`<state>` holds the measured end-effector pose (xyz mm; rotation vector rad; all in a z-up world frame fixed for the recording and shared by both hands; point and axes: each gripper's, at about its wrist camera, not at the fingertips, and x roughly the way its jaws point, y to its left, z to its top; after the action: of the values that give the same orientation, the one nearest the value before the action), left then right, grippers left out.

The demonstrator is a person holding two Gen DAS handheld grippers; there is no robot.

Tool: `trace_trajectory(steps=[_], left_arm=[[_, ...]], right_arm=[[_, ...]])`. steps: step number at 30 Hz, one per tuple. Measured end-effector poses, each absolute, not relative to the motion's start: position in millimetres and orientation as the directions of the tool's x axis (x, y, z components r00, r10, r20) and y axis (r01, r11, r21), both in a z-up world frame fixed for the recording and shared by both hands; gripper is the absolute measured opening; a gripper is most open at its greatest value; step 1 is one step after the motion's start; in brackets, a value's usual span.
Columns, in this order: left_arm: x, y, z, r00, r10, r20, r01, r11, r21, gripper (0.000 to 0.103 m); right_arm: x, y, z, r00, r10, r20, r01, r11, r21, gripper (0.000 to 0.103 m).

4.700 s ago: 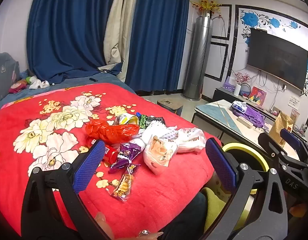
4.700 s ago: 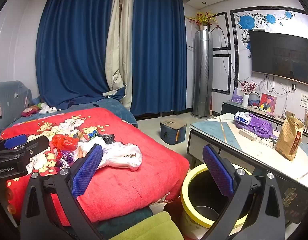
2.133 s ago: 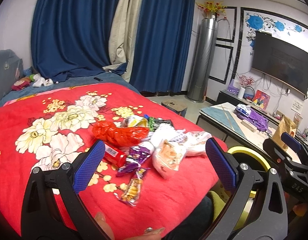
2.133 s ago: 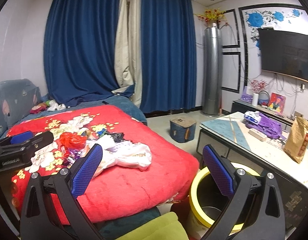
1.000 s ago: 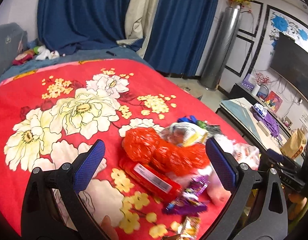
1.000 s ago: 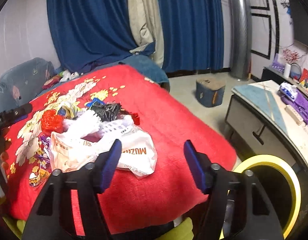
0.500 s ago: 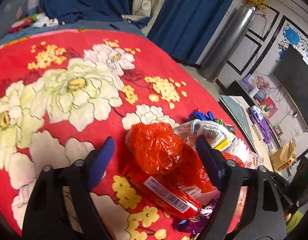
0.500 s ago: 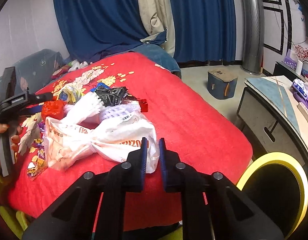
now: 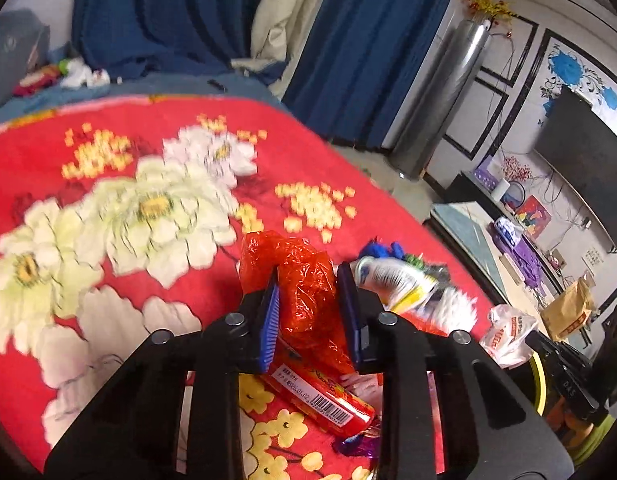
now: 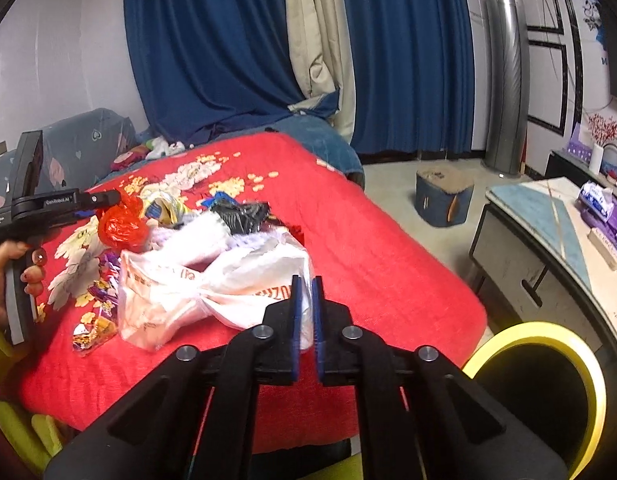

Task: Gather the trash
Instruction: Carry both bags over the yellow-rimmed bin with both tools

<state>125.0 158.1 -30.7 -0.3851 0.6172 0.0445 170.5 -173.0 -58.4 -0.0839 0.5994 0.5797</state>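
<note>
A pile of trash lies on the red flowered blanket point(image 9: 108, 208). My left gripper point(image 9: 309, 278) has a crumpled red plastic bag point(image 9: 304, 300) between its blue pads; the jaws are closing and press it from both sides. Below the bag lies a red tube-shaped packet point(image 9: 320, 396), and to its right a white and yellow wrapper point(image 9: 392, 280). My right gripper point(image 10: 305, 284) is shut on the near edge of a white plastic bag point(image 10: 212, 280). In the right wrist view a hand point(image 10: 12, 264) holds the left gripper point(image 10: 108, 199) at the red bag point(image 10: 120, 226).
A yellow-rimmed bin point(image 10: 540, 380) stands on the floor right of the bed. Behind it is a low cabinet point(image 10: 548, 232), a small stool point(image 10: 444, 196) and a silver column point(image 10: 504, 80). Small candy wrappers point(image 10: 92, 328) lie near the bed's front edge. Blue curtains hang behind.
Both grippers came in over the trash pile and went from wide open to closed. The left closed around the red bag, the right on the white bag's edge.
</note>
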Motion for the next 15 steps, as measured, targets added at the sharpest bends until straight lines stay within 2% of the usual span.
trace_trajectory(steps=[7,15], left_arm=[[106.8,142.0,9.1,0.877,-0.048,-0.477,-0.108,0.950,-0.294,0.020],[95.0,93.2,37.8,0.906,-0.103,-0.410,0.003,0.972,-0.236,0.020]], right_arm=[[160.9,-186.0,-40.5,0.708,0.485,-0.513,-0.521,0.849,0.084,0.004],[142.7,-207.9,-15.8,0.755,0.462,-0.465,-0.489,0.869,0.069,0.004]])
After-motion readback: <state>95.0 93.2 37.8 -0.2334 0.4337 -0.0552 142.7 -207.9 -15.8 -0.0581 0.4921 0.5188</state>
